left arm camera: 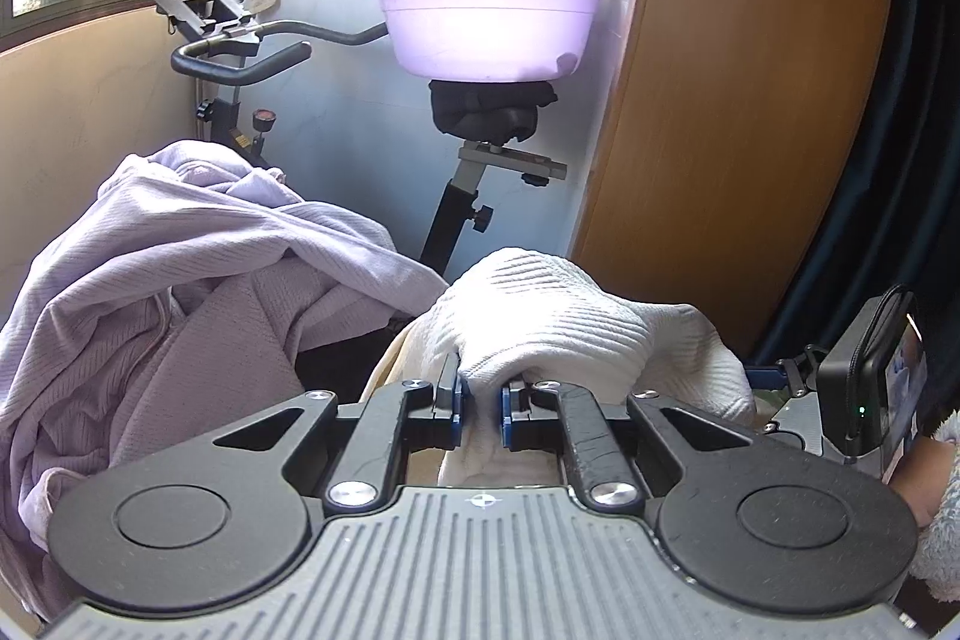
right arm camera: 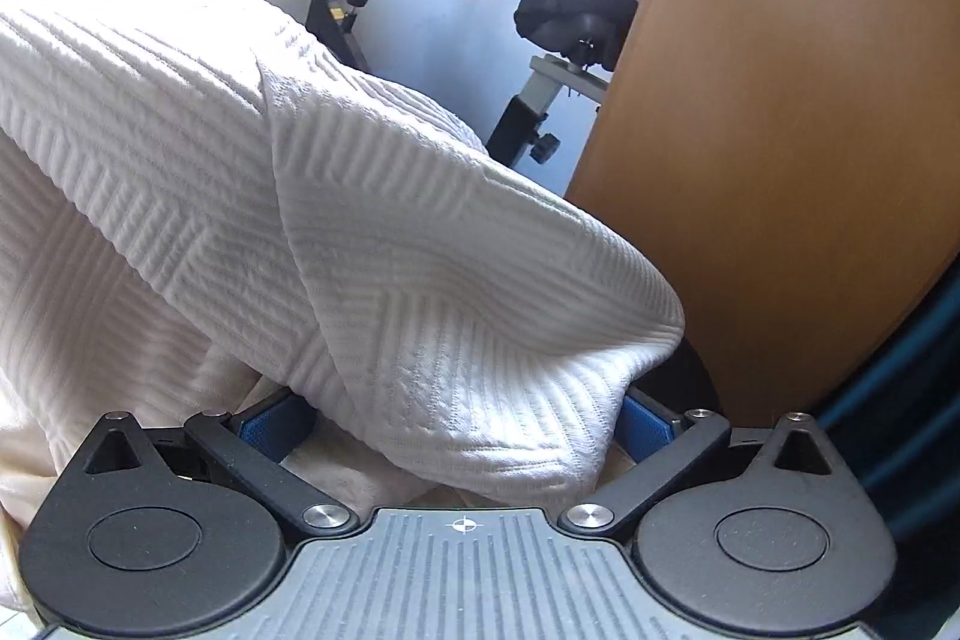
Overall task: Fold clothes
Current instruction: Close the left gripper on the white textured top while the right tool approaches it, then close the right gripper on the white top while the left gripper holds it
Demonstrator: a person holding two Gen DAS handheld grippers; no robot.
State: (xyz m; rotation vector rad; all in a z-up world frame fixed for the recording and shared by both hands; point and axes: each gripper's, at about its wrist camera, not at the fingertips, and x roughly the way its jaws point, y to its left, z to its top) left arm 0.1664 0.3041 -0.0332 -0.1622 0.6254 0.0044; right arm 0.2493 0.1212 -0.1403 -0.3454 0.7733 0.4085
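Evidently the white ribbed garment (left arm camera: 564, 316) is lifted clear for a fold: the left gripper (left arm camera: 480, 400) has its blue-padded jaws nearly together, clamped on a bunched edge of it, so the cloth humps up ahead of the fingers. The right gripper (right arm camera: 462, 430) has its jaws spread wide, with a thick fold of the same garment (right arm camera: 360, 220) draped between and over them (no pinch is visible). The knit looks soft and heavy, with raised ribs in angled blocks, and it sags in rounded folds. Left of the white garment lies a crumpled lilac knitted top (left arm camera: 180, 280). Beyond the garment stands an exercise bike (left arm camera: 240, 58) with a lilac plastic basin (left arm camera: 486, 22) on its saddle; to the garment's right rises a smooth wooden panel (left arm camera: 750, 100).
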